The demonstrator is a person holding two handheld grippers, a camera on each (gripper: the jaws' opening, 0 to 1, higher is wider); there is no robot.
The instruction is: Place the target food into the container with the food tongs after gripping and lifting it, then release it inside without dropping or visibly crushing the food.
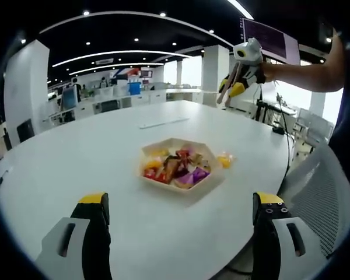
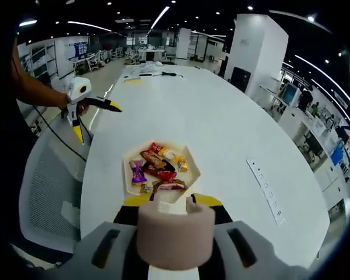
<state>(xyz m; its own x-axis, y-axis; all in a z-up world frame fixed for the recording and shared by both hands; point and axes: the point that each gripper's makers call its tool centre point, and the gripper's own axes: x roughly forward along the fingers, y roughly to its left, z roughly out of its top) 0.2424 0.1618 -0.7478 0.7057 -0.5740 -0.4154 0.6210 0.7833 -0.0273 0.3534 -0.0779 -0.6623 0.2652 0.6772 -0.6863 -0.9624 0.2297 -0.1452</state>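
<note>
Your left gripper (image 1: 178,224) gapes empty short of the snack tray (image 1: 181,169), right gripper (image 2: 174,204) state unclear; squeeze hard and wrapped candies could crush.

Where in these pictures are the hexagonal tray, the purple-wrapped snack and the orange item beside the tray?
hexagonal tray (image 1: 213,185): left gripper view, right rim.
purple-wrapped snack (image 1: 197,174): left gripper view, middle of wrapper.
orange item (image 1: 224,159): left gripper view, its centre, on the table.
</note>
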